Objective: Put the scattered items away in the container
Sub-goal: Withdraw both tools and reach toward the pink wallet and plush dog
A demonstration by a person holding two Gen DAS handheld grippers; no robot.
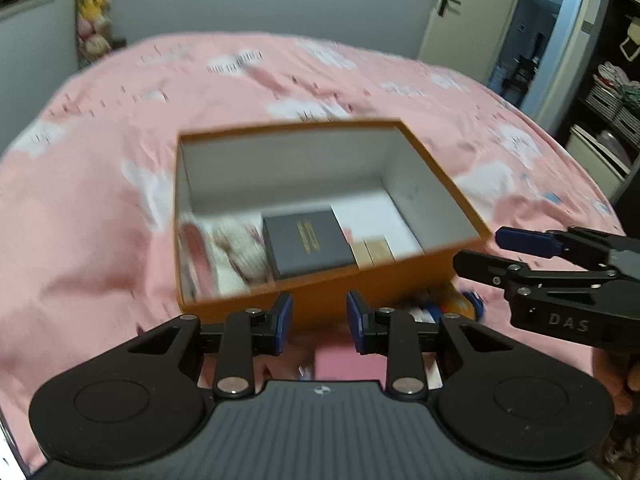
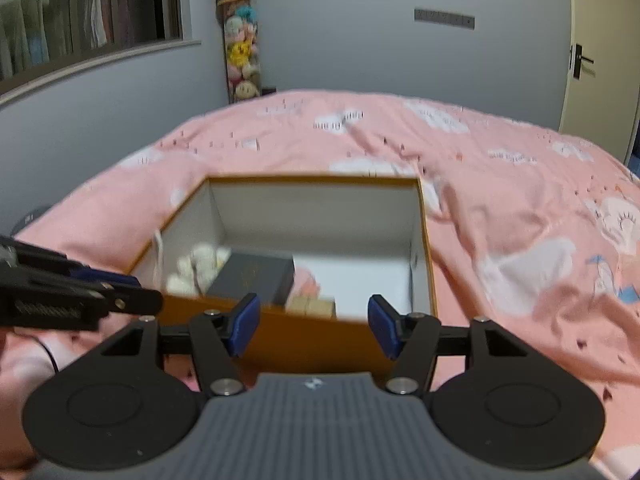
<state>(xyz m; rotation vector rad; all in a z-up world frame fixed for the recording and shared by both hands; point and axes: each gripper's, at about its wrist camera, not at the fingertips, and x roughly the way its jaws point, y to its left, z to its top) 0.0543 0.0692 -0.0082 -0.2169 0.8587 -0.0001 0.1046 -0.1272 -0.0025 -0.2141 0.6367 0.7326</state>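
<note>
Your orange box point(image 1: 320, 304) sits on a pink cloud-print bedspread point(image 1: 100, 200); door point(image 1: 468, 12) at two o'clock; left gripper point(image 1: 319, 320) and right gripper point(image 2: 313, 326) both gape, empty.

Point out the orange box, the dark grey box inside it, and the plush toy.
orange box point(image 1: 328, 304), left wrist view, near outer wall.
dark grey box point(image 1: 306, 244), left wrist view, lid top.
plush toy point(image 2: 200, 266), right wrist view, white body.

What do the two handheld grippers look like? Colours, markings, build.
Both match: the left gripper and right gripper have black linkage arms with silver pivot bolts, blue pads on the fingertips, two round black discs, and a ribbed grey body with a small white emblem. The right one's side reads "DAS". No cables or sleeves are visible.
</note>
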